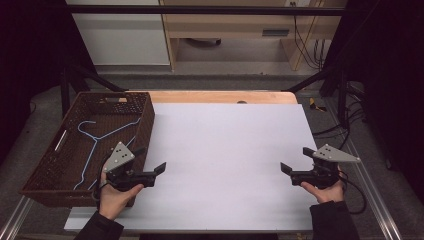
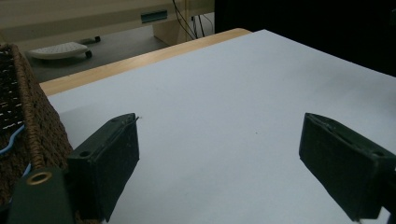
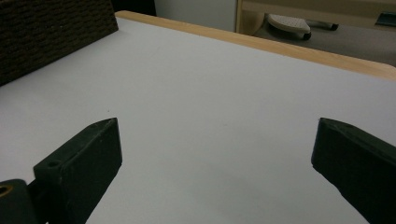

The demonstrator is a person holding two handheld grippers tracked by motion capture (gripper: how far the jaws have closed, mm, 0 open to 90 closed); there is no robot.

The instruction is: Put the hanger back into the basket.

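Right now you are holding the left gripper [image 1: 151,171] with its jaws spread wide and nothing between them; its fingers [image 2: 108,161] are hovering over the bare white sheet [image 1: 225,160], touching nothing. The nearest thing, the blue wire hanger [image 1: 95,137], is lying at about ten o'clock from those fingers, inside the brown woven basket [image 1: 50,170] just beside your left hand [image 1: 114,196]. In the left gripper view the basket wall [image 2: 39,130] is sitting close against the left jaw, with a sliver of blue wire [image 2: 11,140] peeking through the weave at nine o'clock.

The hanger is looking thin and pale blue, lying flat on the basket floor, its hook toward the basket's far end and its long arms running back toward you.

You are keeping the right gripper [image 1: 292,170] well apart at three o'clock across the sheet, its jaws likewise parted wide and empty, with its fingers [image 3: 79,163] above plain white surface. The wooden table edge [image 1: 220,96] is showing at twelve o'clock beyond the sheet.
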